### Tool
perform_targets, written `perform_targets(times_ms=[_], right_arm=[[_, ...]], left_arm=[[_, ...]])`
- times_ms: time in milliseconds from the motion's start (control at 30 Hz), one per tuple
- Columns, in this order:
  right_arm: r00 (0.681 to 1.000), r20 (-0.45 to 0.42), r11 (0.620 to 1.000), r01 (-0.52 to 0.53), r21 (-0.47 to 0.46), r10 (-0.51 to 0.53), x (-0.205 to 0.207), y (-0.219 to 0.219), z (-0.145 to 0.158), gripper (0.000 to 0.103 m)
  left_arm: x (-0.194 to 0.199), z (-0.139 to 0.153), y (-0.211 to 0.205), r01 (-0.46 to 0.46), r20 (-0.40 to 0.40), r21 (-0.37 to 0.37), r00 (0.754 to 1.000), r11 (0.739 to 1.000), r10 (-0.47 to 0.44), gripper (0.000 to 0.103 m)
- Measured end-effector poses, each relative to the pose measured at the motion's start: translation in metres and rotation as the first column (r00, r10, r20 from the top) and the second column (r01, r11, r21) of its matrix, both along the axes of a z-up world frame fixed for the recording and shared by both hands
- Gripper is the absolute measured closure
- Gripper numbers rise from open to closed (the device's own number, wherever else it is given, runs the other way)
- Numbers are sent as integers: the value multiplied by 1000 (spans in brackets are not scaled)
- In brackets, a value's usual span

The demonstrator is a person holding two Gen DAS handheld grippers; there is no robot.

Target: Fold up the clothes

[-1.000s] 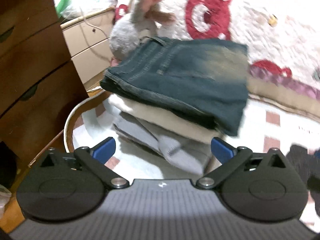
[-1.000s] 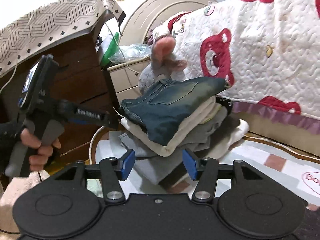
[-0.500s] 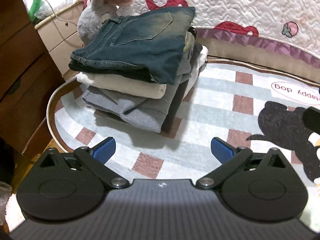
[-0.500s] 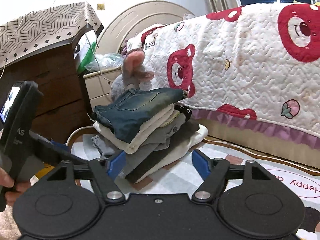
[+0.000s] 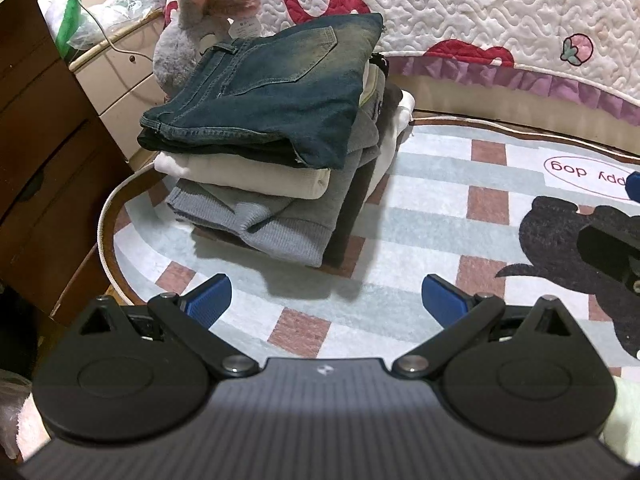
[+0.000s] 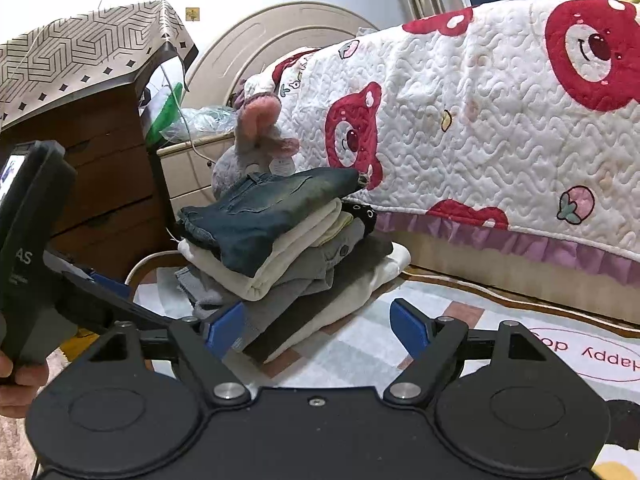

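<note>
A stack of folded clothes sits on the rug, with folded blue jeans [image 5: 276,96] [image 6: 272,208] on top, a cream garment [image 5: 248,176] under them, and grey knits [image 5: 276,228] below. My left gripper [image 5: 326,300] hovers over the rug in front of the stack, open and empty. My right gripper [image 6: 316,328] is also short of the stack; its jaws are opening and nothing is between them. Part of the right gripper shows at the right edge of the left wrist view. The left gripper's body [image 6: 36,240], held by a hand, shows at the left of the right wrist view.
The checked rug [image 5: 440,208] with a black dog print spreads to the right. A bed with a white and red quilt [image 6: 500,120] stands behind the stack. A grey plush toy [image 5: 188,40], a cream nightstand [image 5: 120,80] and a brown dresser [image 5: 36,140] crowd the left.
Both grippers have drawn back from the stack, which now looks smaller and farther off. The right gripper's fingers have spread wider. The left gripper stayed open.
</note>
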State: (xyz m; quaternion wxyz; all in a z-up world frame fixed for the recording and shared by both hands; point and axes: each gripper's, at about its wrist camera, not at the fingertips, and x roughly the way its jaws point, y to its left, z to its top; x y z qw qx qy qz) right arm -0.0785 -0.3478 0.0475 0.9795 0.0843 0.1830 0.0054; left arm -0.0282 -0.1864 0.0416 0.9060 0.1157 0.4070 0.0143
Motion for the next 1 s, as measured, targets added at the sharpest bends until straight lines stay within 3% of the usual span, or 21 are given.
perform_targets(times_ms=[1000], right_arm=[[997, -80, 1000, -23, -2, 23, -1, 4, -15, 19]], left_arm=[[-3, -5, -9, 27, -27, -27, 999, 999, -28, 0]])
